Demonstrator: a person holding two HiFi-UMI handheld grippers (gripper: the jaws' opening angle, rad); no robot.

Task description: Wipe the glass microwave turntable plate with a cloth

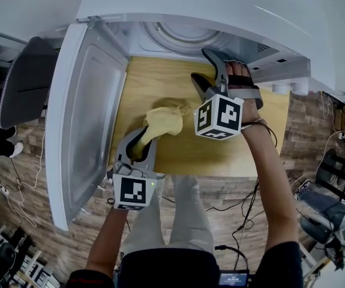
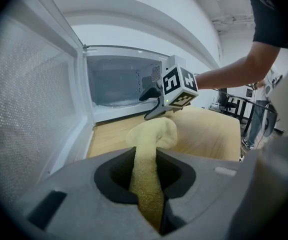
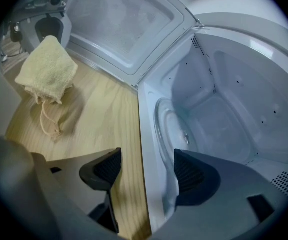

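Wiping not yet begun, to judge from these views. Seen flat on the floor of the open microwave: the glass turntable plate, not lifted out and with no cloth on it. Clear, round, with a raised rim and faint rings toward the middle. No stains or crumbs to make out, though hard to judge on such transparent glass.

Just at the near rim of the plate, the right gripper, with fingers spread wide apart and nothing between them. One finger above the wood of the table, the other inside the cavity over the plate's edge. Cannot tell whether touching the glass.

Further out, in front of the microwave and well apart from the plate, the yellow cloth. Pinched firmly in the closed fingers of the left gripper, with a soft bunch sticking out ahead of them over the table and a thin string hanging from it.

At the left, the door, swung fully open.

Left to do, most probably: take hold of the plate or steady it, bring the cloth to the glass, then wipe.
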